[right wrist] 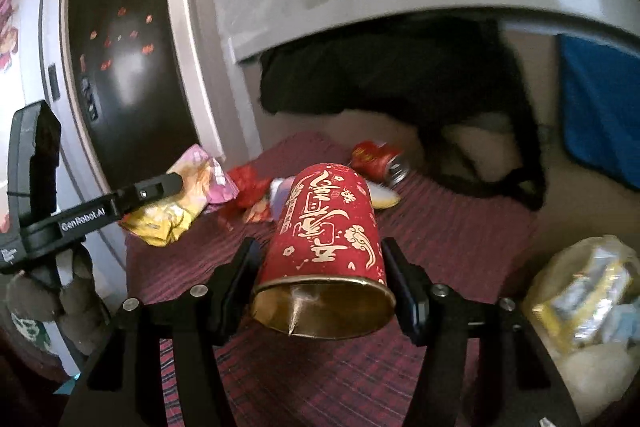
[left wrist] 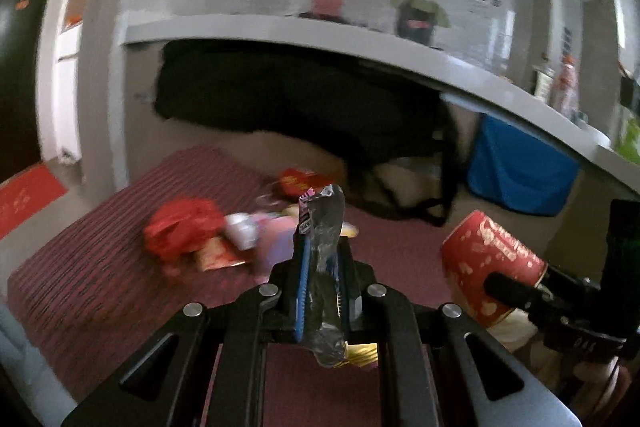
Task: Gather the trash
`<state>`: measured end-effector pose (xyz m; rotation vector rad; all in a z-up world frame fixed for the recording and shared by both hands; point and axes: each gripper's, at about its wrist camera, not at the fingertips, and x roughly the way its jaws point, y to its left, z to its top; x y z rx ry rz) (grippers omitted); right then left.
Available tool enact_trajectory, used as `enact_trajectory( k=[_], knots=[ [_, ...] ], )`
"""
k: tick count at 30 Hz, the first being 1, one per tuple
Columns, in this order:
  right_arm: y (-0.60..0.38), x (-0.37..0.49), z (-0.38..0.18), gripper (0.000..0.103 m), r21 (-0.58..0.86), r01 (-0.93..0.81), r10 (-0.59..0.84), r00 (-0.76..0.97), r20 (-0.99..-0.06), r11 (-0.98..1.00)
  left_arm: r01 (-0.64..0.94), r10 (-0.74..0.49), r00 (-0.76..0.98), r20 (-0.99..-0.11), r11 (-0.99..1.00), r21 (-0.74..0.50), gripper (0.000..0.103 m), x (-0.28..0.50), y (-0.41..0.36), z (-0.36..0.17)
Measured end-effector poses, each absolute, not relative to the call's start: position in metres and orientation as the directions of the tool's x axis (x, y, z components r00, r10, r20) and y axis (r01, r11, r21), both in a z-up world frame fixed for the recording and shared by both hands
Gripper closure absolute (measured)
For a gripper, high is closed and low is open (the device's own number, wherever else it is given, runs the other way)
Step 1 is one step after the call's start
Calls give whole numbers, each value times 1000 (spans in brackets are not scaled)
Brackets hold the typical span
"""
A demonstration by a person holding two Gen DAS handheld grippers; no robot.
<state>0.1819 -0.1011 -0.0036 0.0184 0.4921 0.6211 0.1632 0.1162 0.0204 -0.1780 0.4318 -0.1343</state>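
Wrappers first, on the left: the left gripper (left wrist: 320, 251) has its jaws clamped tight on a crinkled silver-lined snack wrapper (left wrist: 325, 227), which stands up between the blue pads and sticks out above the fingertips. From the right wrist view the same wrapper shows its pink and yellow printed side (right wrist: 188, 195), held clear above the dark red striped mat (left wrist: 100, 267).

Down on the mat, toward its far edge, the loose trash sits bunched together: a crumpled red plastic bag (left wrist: 180, 231), a small white crushed cup (left wrist: 242, 229) just beside it, a flat red and gold packet (left wrist: 218, 255) tucked under them, and a red drink can (right wrist: 376, 159) lying on its side near the far right corner.

Over to the right, the right gripper (right wrist: 320, 287) has its jaws spread about halfway and pressing on a red paper cup with gold lettering (right wrist: 328, 227), mouth toward the camera, rim squashed to an oval and dented. The cup is lifted off the mat.

At the far right, off the mat's right edge, a clear plastic bag (right wrist: 588, 299) holds yellow and silver packaging.
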Motion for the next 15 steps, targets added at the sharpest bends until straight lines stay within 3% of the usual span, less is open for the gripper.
enact_trajectory(
  k=[9,15],
  knots=[
    [-238,159,39,45,193,-353,400,853,-335,915,330,-368,840,-398,930,-164,90,190,-29,37],
    [-325,149,42,45,182,-159,210,927,-311,970,452,-479,751,-454,875,-174,90,231,-113,22]
  ],
)
